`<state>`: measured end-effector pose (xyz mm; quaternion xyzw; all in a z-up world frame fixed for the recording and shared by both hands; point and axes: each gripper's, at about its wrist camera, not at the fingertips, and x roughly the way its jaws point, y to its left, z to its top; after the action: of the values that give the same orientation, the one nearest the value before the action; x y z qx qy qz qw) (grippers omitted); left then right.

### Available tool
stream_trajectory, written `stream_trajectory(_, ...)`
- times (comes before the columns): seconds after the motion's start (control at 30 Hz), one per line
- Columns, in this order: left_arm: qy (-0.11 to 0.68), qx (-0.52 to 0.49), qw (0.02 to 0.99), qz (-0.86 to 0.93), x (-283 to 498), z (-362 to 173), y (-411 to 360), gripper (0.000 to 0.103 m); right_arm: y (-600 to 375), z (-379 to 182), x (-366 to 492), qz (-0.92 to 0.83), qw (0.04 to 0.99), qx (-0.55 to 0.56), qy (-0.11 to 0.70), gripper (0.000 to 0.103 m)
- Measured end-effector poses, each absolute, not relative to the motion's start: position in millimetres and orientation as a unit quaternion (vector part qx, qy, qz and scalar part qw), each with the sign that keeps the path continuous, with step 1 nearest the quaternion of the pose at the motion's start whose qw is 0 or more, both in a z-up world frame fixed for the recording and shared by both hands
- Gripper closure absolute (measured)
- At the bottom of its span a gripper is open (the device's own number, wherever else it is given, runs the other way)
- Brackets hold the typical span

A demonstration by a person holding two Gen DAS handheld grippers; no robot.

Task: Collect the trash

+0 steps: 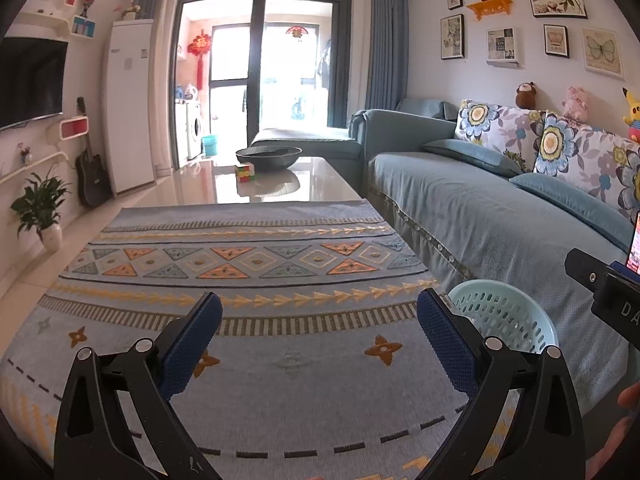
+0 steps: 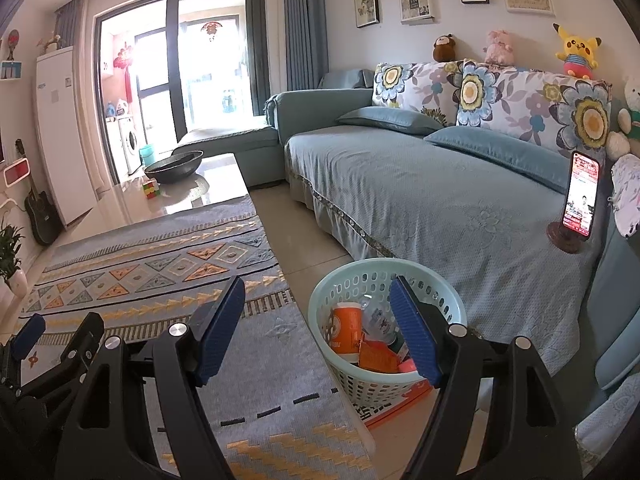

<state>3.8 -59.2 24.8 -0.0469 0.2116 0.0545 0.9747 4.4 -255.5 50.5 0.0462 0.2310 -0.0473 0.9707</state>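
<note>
A pale green perforated basket point(image 2: 360, 280) stands on the floor between the patterned cloth and the sofa. It holds an orange cup point(image 2: 347, 330), a clear plastic bottle point(image 2: 376, 316) and orange wrappers point(image 2: 374, 358). The basket also shows in the left wrist view point(image 1: 504, 316). My right gripper point(image 2: 318, 300) is open and empty, just above the basket's near left side. My left gripper point(image 1: 320, 312) is open and empty over the patterned cloth point(image 1: 248, 280). The left gripper also shows at the lower left of the right wrist view point(image 2: 60, 330).
A blue sofa point(image 2: 420, 200) with floral cushions runs along the right. A phone on a stand point(image 2: 580, 200) sits on it. A glossy table point(image 1: 272, 184) beyond the cloth carries a dark bowl point(image 1: 268, 156) and a puzzle cube point(image 1: 245, 172). An orange paper point(image 2: 396, 408) lies under the basket.
</note>
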Motion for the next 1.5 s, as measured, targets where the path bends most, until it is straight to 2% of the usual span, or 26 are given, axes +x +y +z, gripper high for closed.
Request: stream_trajectory(1.5,0.215,-0.04,0.975,0.039,6.9,21.2,-52.8,0.008,-254.0,46.0,9.8,-0.041,0.97,0.049,0.234,0.032)
